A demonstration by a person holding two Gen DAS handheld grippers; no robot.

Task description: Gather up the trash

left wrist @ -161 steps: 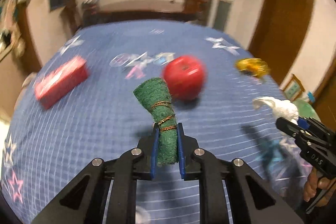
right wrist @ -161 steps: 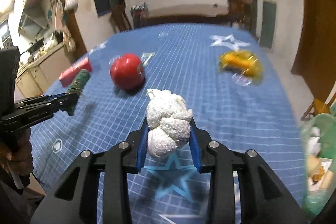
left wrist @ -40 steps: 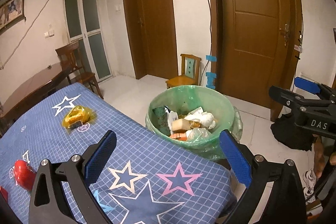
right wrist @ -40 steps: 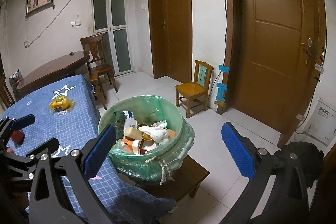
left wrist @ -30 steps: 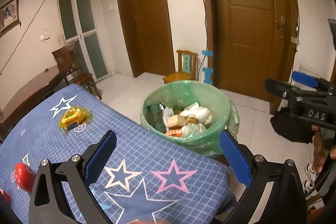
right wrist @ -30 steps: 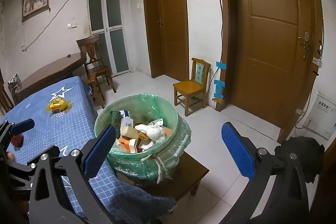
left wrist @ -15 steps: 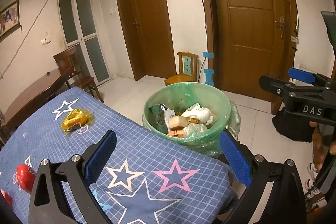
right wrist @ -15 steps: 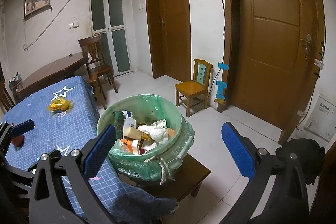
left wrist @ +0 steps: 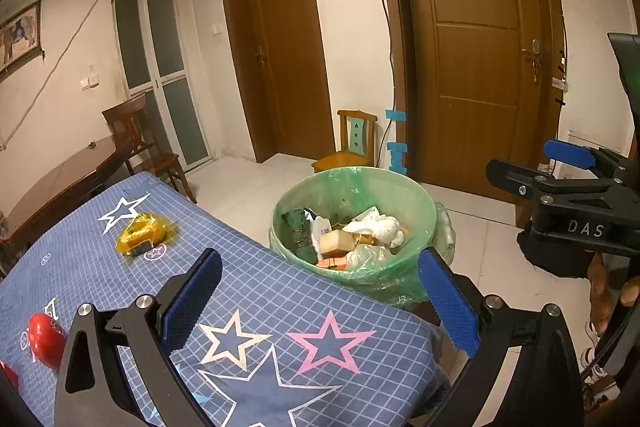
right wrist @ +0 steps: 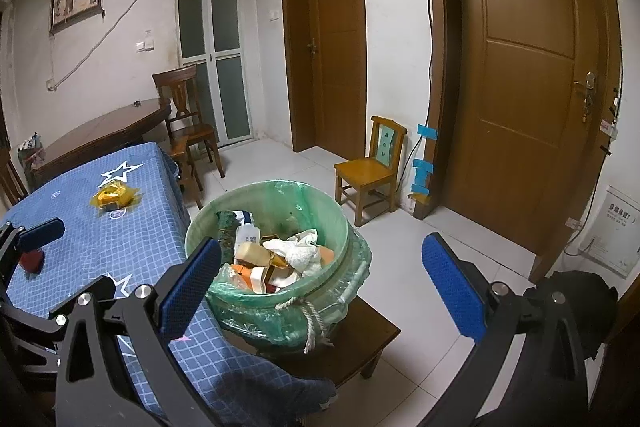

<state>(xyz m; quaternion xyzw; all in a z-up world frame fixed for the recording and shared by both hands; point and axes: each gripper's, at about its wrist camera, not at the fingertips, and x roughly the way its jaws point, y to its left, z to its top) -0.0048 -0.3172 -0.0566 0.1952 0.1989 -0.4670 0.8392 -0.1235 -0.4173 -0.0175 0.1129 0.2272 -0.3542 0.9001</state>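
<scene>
Both tongs, which carried a green roll and a white wad over the table a few seconds ago, now hang wide open and empty, and those two items lie in the bin. From your left tongs (left wrist: 320, 301), low in the frame, you look across the blue star-patterned table (left wrist: 256, 291) to the green-lined trash bin (left wrist: 416, 205) at centre. The green roll (left wrist: 297, 231) rests against its left inner wall and the white wad (left wrist: 385, 229) sits on the heap near the middle. Your right tongs (right wrist: 320, 281) frame the same bin from above, blue pads spread well apart.

Trash is still on the table: a yellow wrapper (left wrist: 141, 234) in the left-middle of the left view, and a red object (left wrist: 47, 335) at the lower left edge.

Judging from this, the next step is to swing back for another piece. Keep the tongs fully spread as you turn, approach the yellow wrapper low and square so both pads meet it, and close gently, since thin crinkled film probably slips or tears.
</scene>
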